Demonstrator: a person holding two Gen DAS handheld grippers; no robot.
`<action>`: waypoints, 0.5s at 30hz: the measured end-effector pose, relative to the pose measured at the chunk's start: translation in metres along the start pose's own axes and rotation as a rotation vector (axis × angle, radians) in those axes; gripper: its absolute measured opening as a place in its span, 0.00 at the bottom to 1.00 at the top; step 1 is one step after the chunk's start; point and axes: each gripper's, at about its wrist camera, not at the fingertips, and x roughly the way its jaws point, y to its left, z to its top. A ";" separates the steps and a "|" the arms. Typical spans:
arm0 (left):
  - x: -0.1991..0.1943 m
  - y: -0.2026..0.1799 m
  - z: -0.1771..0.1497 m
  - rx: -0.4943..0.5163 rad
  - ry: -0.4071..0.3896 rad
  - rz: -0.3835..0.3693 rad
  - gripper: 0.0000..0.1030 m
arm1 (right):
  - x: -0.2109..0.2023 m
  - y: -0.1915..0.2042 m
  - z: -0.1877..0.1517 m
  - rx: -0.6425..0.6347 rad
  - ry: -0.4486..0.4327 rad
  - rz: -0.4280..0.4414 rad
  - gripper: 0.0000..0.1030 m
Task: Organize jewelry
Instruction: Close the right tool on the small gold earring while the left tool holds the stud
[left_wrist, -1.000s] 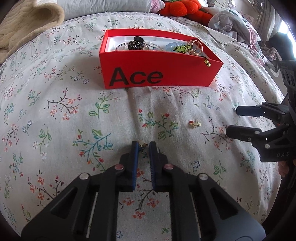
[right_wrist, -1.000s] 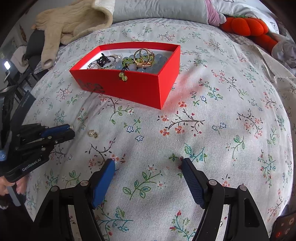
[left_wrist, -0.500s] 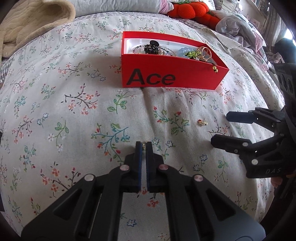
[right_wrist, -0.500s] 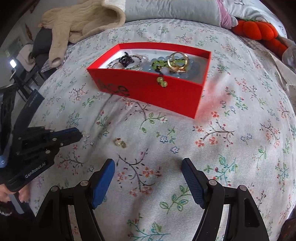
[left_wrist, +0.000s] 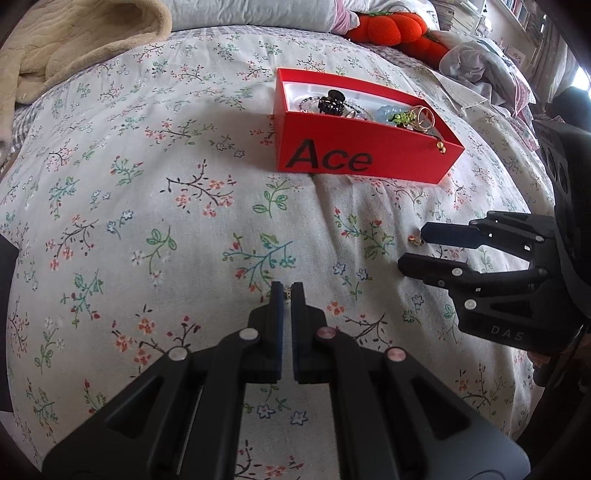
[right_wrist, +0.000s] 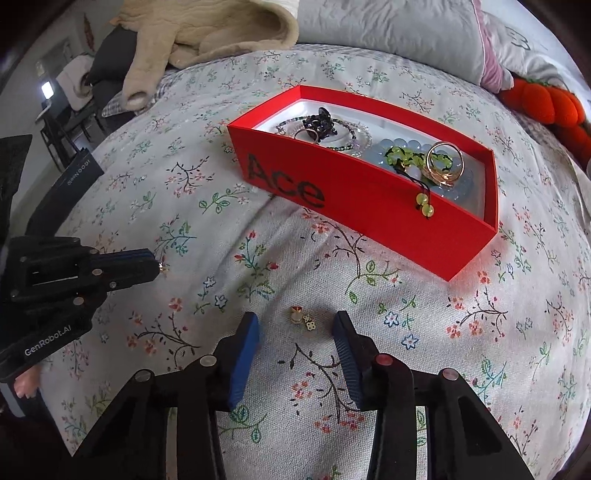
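**Earring pinched by the left gripper, another on the bedspread**

A small earring is pinched at the tips of the left gripper, jaws almost closed, above the floral bedspread. The right gripper has its jaws spread around a second earring lying on the cloth. The red box with jewelry stands beyond.

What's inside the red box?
The red box holds a black hair clip, bead strings, pale blue beads, green beads and gold rings. Anything under that pile is hidden.
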 end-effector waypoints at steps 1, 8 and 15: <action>0.000 0.000 0.000 0.001 0.002 -0.001 0.04 | 0.000 0.000 0.000 -0.004 0.000 0.000 0.37; 0.001 -0.003 0.001 0.001 0.004 -0.001 0.04 | -0.001 0.002 -0.001 -0.011 -0.002 0.004 0.26; 0.005 -0.004 0.005 -0.020 0.012 0.012 0.04 | -0.003 0.001 -0.001 -0.001 -0.004 0.023 0.09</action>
